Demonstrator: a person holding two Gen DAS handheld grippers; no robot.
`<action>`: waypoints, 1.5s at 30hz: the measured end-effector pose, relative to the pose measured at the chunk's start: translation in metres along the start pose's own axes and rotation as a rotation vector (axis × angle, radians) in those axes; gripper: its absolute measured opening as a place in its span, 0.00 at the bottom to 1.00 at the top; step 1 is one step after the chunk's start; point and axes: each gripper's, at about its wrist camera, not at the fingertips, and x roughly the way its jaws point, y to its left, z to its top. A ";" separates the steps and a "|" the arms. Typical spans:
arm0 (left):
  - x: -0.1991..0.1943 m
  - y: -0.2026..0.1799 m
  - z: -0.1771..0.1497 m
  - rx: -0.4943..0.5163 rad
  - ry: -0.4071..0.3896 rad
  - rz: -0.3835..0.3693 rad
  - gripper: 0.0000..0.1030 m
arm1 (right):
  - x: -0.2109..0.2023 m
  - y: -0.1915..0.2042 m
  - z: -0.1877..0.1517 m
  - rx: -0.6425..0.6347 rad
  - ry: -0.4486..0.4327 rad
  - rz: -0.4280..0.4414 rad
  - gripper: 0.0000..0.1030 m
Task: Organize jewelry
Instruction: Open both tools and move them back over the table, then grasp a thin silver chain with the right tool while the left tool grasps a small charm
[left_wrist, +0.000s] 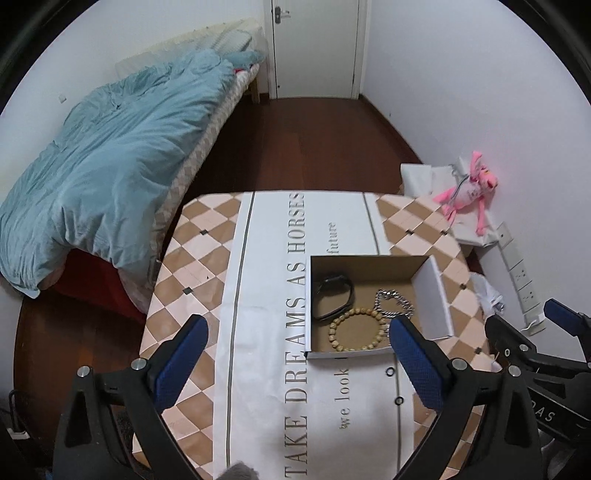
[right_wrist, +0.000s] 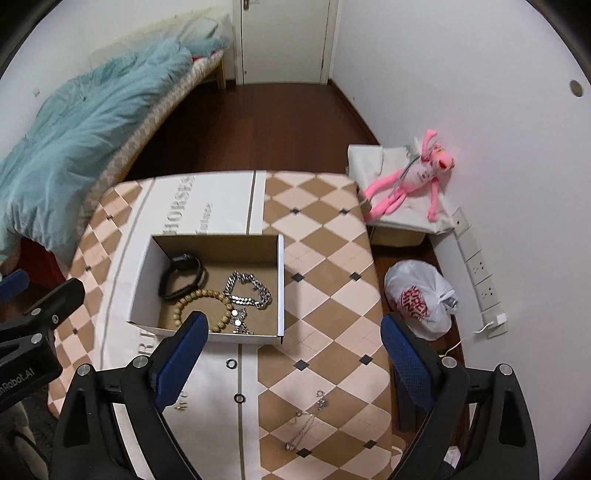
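Brown cardboard forms the inside of the open box (right_wrist: 218, 254), which stands on a white cloth with printed letters (left_wrist: 266, 387) laid over the checkered table (right_wrist: 325, 258). Inside the box lie a black watch band (right_wrist: 181, 275), a wooden bead bracelet (right_wrist: 201, 301) and a silver chain (right_wrist: 247, 290). The bead bracelet touches the band on one side and the chain on the other. Some small silver pieces (right_wrist: 240, 321) lie at the front wall of the box, next to the beads.

Outside the box, two small black rings (right_wrist: 231, 363) rest on the white cloth, one behind the other. Nearer to the right claw (right_wrist: 295, 365), on the checkered part of the table, there are a thin silver necklace (right_wrist: 301, 430) and a pair of small earrings (right_wrist: 321, 400).

The left claw (left_wrist: 299, 365) is spread wide and holds nothing; it hangs above the cloth, just before the front of the box. The right claw is also spread wide and empty, above the table near the loose jewelry.

Beside the table a pink plush toy (right_wrist: 410, 184) lies on a white box, and a white plastic bag (right_wrist: 421, 299) sits on the floor. A bed with a blue blanket (left_wrist: 110, 166) stands at the left.
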 end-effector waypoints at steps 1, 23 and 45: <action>-0.007 -0.001 0.000 0.000 -0.010 -0.002 0.97 | -0.006 -0.001 0.000 0.003 -0.009 0.001 0.93; -0.036 -0.010 -0.044 0.005 -0.009 0.057 0.97 | -0.036 -0.043 -0.052 0.120 0.039 0.063 0.93; 0.080 -0.022 -0.134 0.059 0.315 0.182 0.97 | 0.101 -0.024 -0.170 0.139 0.294 0.150 0.46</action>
